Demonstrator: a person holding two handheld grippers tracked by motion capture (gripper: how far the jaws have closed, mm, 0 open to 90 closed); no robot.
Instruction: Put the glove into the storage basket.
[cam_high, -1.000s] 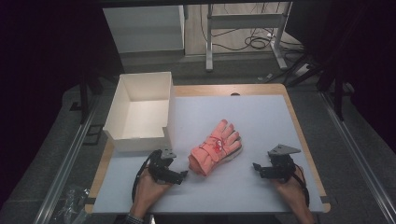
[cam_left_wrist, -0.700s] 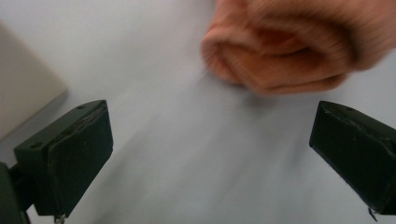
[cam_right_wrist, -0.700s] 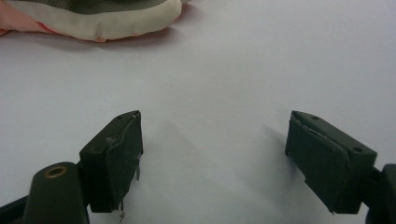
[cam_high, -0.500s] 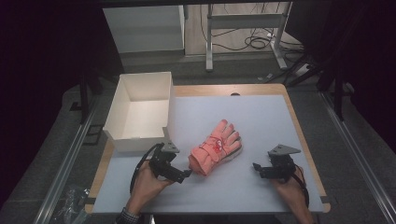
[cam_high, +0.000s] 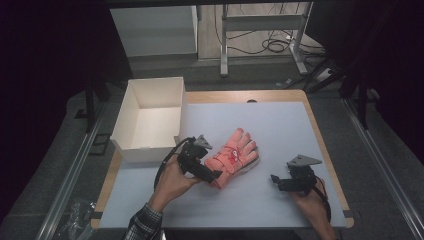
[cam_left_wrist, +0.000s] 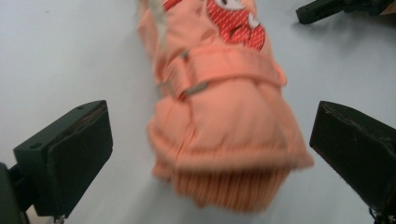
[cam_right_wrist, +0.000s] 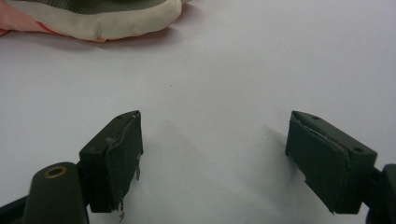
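Left tongs (cam_high: 212, 176) have closed in on glove (cam_high: 232, 157) cuff, spread wide to straddle it; right tongs (cam_high: 276, 180) wait open, empty.

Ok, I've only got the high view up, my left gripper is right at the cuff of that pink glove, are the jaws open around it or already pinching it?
Observer: Open. In the left gripper view the left gripper has one jaw on each side of the glove, with table showing between each jaw and the fabric.
Operator: Which part of the glove sits between them?
Observer: The ribbed knit cuff end; a strap runs across the glove just beyond it.
Operator: And the right gripper, is it holding anything?
Observer: No. The right gripper view shows the right gripper open over bare table, with the glove's pale edge lying well ahead of the jaws.
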